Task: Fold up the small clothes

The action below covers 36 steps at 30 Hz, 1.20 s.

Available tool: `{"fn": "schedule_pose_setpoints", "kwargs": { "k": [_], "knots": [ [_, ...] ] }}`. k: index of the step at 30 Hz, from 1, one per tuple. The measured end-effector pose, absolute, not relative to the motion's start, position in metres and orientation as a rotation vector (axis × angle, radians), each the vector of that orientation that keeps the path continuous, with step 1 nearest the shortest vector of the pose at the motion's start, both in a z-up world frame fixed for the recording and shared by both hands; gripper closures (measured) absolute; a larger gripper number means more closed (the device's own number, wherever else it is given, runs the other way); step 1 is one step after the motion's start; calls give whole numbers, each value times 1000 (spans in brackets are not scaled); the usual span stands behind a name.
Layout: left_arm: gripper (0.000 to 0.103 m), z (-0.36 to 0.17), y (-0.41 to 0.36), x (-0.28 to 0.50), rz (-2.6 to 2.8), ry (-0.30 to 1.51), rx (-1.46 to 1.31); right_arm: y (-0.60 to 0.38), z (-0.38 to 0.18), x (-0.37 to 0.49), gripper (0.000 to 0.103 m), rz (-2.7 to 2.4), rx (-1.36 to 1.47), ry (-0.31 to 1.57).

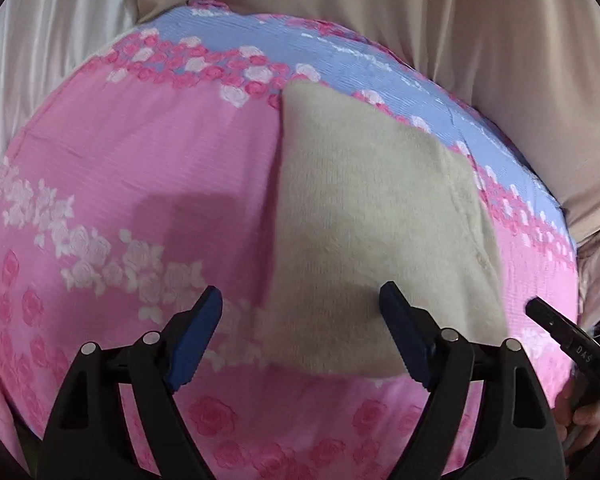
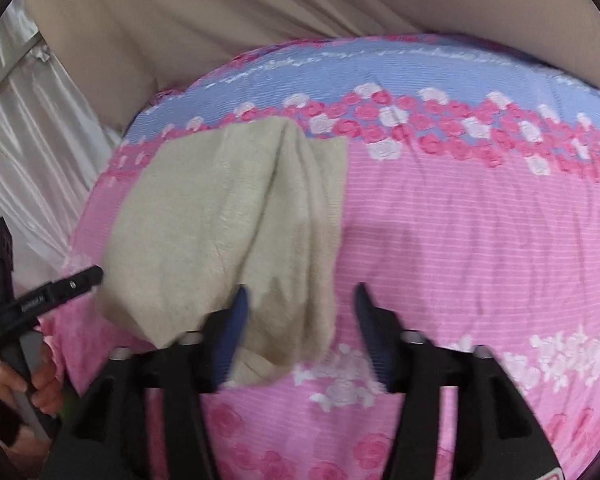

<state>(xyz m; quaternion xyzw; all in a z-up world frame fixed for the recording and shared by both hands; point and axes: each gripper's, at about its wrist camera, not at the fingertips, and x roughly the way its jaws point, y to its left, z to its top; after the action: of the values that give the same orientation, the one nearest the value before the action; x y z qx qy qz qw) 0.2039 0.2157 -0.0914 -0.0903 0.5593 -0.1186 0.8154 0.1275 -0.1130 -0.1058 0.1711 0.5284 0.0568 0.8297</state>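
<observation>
While spread flat over the pink floral bedsheet point(image 1: 140, 168), beige small cloth point(image 1: 364, 240) lies near centre, far edge reaching the blue band point(image 1: 340, 60) of the print. From left: white satin drape point(image 1: 40, 60) at the far-left edge, then a tan curtain or cover point(image 1: 420, 12) behind the sheet. Left gripper point(image 1: 302, 336) spread wide, holding nothing, right fingertip point(image 1: 396, 308) over the cloth's near portion, left fingertip over bare sheet; contact with fabric not discernible. Right gripper's finger visible at right edge of the left view, just beside the cloth's right side. Right view: cloth point(image 2: 228, 224) shows a raised lengthwise ridge, one layer lapped over another. Right gripper point(image 2: 300, 304) also wide, empty, left fingertip point(image 2: 240, 304) above the cloth's near right corner, other over sheet. Nothing blocking the cloth. No containers seen.
</observation>
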Motion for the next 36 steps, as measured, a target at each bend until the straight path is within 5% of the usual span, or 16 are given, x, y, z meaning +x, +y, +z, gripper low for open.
{"fn": "schedule_pose_setpoints", "kwargs": {
  "k": [5, 6, 9, 13, 15, 18, 22, 24, 31, 36],
  "knots": [
    [19, -102, 206, 214, -281, 1236, -220, -100, -160, 166, 43, 144, 432, 1296],
    [19, -108, 205, 218, -296, 1255, -238, -96, -166, 168, 54, 153, 436, 1304],
    [34, -115, 207, 226, -344, 1279, -288, -87, -149, 165, 79, 185, 406, 1267],
    [59, -89, 220, 225, -401, 1286, -310, -91, -105, 141, 87, 223, 417, 1180],
    [59, -87, 226, 225, -379, 1289, -291, -92, -114, 137, 80, 204, 414, 1203],
    [43, -104, 223, 226, -302, 1319, -222, -92, -157, 141, 80, 108, 348, 1324],
    [44, -70, 210, 212, -263, 1220, -139, -95, -96, 126, 83, 66, 365, 1141],
    [40, -45, 201, 205, -265, 1128, -84, -78, -68, 127, 97, 100, 250, 1066],
    [36, -41, 151, 200, -285, 1082, 73, -40, -154, 163, 103, 120, 135, 1331],
    [36, -53, 144, 194, -277, 1133, 74, -33, -100, 151, 101, 122, 143, 1187]
  ]
}}
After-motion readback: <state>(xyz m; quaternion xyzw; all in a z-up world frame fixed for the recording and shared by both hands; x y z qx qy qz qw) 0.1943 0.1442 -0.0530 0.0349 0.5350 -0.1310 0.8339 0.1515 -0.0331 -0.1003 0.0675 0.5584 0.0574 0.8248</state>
